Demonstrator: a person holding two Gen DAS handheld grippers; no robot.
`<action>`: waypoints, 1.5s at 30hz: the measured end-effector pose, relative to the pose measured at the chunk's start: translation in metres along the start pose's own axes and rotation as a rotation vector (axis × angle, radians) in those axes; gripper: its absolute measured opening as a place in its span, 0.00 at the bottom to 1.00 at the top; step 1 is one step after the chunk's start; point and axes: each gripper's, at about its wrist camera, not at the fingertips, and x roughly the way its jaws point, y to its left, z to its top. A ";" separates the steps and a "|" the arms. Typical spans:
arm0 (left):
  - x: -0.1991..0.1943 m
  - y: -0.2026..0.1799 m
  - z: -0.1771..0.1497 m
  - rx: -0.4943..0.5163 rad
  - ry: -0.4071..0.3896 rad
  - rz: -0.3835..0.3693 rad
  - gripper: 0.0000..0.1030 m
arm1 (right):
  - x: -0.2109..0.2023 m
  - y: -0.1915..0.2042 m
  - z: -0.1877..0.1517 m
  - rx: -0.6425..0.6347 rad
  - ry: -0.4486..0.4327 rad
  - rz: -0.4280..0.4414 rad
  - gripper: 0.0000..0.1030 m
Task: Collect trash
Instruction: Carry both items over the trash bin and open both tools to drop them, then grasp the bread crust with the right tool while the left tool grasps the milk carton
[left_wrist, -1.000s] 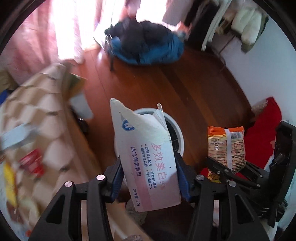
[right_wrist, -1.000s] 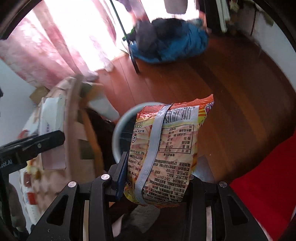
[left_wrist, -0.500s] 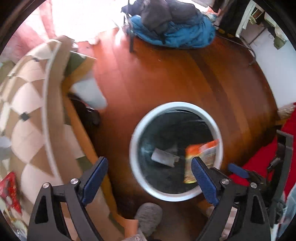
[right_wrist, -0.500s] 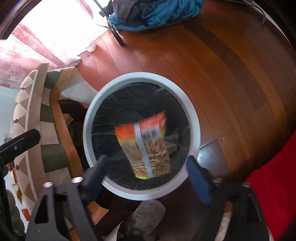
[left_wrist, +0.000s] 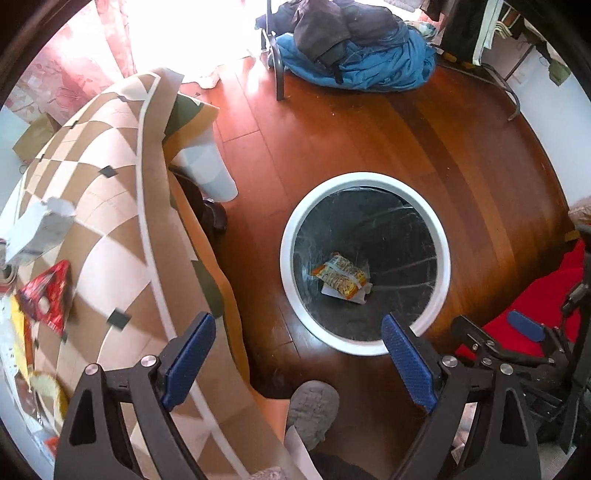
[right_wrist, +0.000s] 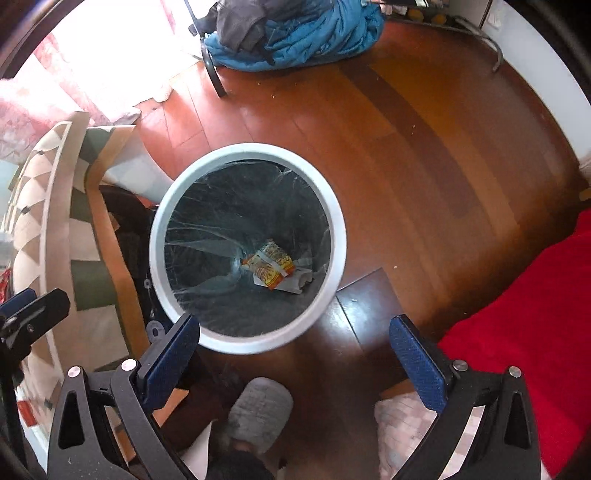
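Note:
A round white-rimmed trash bin (left_wrist: 291, 236) (right_wrist: 340, 229) with a dark liner stands on the wooden floor. At its bottom lies the orange snack packet (left_wrist: 341, 275) (right_wrist: 269, 264) on top of the white carton (left_wrist: 360, 295) (right_wrist: 301, 280). My left gripper (left_wrist: 297, 363) hangs open and empty above the bin's near left rim. My right gripper (right_wrist: 295, 354) is open and empty too, above the bin's near edge. On the patterned tablecloth (left_wrist: 110, 236) at left lie a red wrapper (left_wrist: 46, 297) and a torn white carton (left_wrist: 40, 229).
The table edge (left_wrist: 147, 236) runs close to the bin's left side. A grey slipper (left_wrist: 314, 410) (right_wrist: 258, 413) is on the floor just below. Red fabric (right_wrist: 528, 314) lies at right. A blue jacket heap (left_wrist: 354, 55) on a chair sits far back.
Both grippers opened over the bin. The white carton fell from the left gripper and the orange packet from the right one; both now lie at the bin's bottom.

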 end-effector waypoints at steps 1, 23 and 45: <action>-0.005 0.000 -0.003 -0.001 -0.004 -0.003 0.89 | -0.009 0.002 -0.003 -0.004 -0.008 -0.007 1.00; -0.227 0.096 -0.096 -0.144 -0.313 -0.044 0.89 | -0.253 0.093 -0.077 -0.079 -0.299 0.152 1.00; -0.071 0.386 -0.265 -1.047 0.021 -0.283 0.88 | -0.065 0.403 -0.119 -0.523 -0.003 0.154 0.86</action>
